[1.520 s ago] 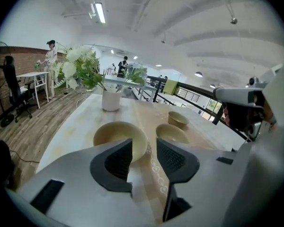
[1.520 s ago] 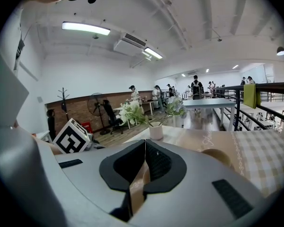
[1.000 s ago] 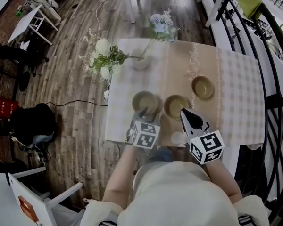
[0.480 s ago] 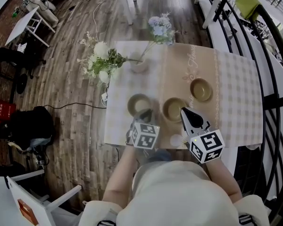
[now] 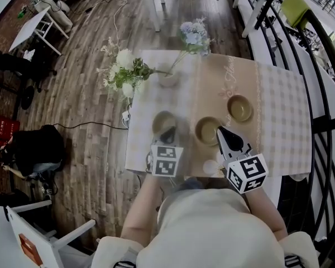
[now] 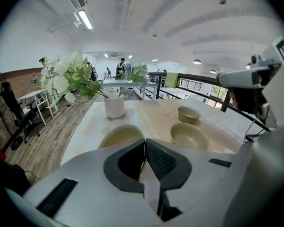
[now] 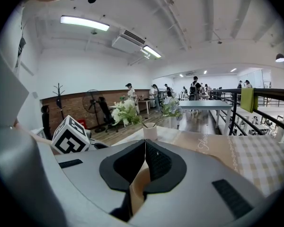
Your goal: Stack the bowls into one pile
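Three olive-beige bowls are on the table. The left bowl [image 5: 163,120] [image 6: 119,135] has its near rim between the tips of my left gripper [image 5: 168,132] [image 6: 145,141], whose jaws have just been closing and now pinch that rim. The middle bowl [image 5: 205,129] [image 6: 189,136] sits to its right on the tan runner. My right gripper [image 5: 220,130] [image 7: 145,142] is shut, with its tip at that bowl's right rim; I cannot tell whether it touches. The third bowl [image 5: 239,107] [image 6: 189,113] stands farther back on the right.
A white vase [image 5: 168,78] [image 6: 114,106] with long flower stems stands at the table's back left, its blooms hanging over the left edge. The checked tablecloth [image 5: 285,121] runs on to the right. A black railing borders the right side, and wooden floor lies to the left.
My left gripper's jaws went from wide open to shut on the left bowl's near rim, and gripper and bowl shifted slightly left. The right gripper stayed where it was.
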Demonstrator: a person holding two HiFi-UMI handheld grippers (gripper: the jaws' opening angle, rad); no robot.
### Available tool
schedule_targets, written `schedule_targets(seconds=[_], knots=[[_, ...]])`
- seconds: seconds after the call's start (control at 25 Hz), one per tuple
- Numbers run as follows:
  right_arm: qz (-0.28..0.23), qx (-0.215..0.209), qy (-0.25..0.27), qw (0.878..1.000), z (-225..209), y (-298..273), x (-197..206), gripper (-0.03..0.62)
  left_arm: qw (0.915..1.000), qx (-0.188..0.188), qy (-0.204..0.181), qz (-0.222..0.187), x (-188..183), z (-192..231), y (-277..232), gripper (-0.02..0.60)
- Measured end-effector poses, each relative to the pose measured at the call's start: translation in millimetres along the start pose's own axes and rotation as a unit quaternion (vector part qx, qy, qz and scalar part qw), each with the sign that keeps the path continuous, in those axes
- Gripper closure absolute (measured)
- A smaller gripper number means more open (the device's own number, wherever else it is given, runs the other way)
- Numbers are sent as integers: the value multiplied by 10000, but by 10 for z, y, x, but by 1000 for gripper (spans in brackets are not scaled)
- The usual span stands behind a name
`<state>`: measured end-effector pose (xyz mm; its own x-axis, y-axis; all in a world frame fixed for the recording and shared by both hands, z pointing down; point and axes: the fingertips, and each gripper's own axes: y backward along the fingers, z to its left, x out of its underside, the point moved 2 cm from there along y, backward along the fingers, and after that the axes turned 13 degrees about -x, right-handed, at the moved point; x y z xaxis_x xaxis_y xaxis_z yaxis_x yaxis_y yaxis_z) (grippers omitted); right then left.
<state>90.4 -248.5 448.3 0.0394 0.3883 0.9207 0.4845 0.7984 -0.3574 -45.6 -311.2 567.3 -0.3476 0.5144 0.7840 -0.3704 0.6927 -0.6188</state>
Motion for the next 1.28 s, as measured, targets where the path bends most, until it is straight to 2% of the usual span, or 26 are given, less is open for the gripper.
schedule_targets(seconds=[0.32, 0.68, 1.28], knots=[[-115, -27, -15, 9999, -15, 40, -75, 592, 9996, -76, 167, -208, -161, -25, 186, 571], [-173, -328, 65, 9993, -142, 156, -90, 592, 9988, -156, -110, -460, -358, -397, 288, 572], [-52, -808, 22, 9967, -677, 612, -18, 592, 9985, -466, -190, -198, -449, -1240, 259, 571]])
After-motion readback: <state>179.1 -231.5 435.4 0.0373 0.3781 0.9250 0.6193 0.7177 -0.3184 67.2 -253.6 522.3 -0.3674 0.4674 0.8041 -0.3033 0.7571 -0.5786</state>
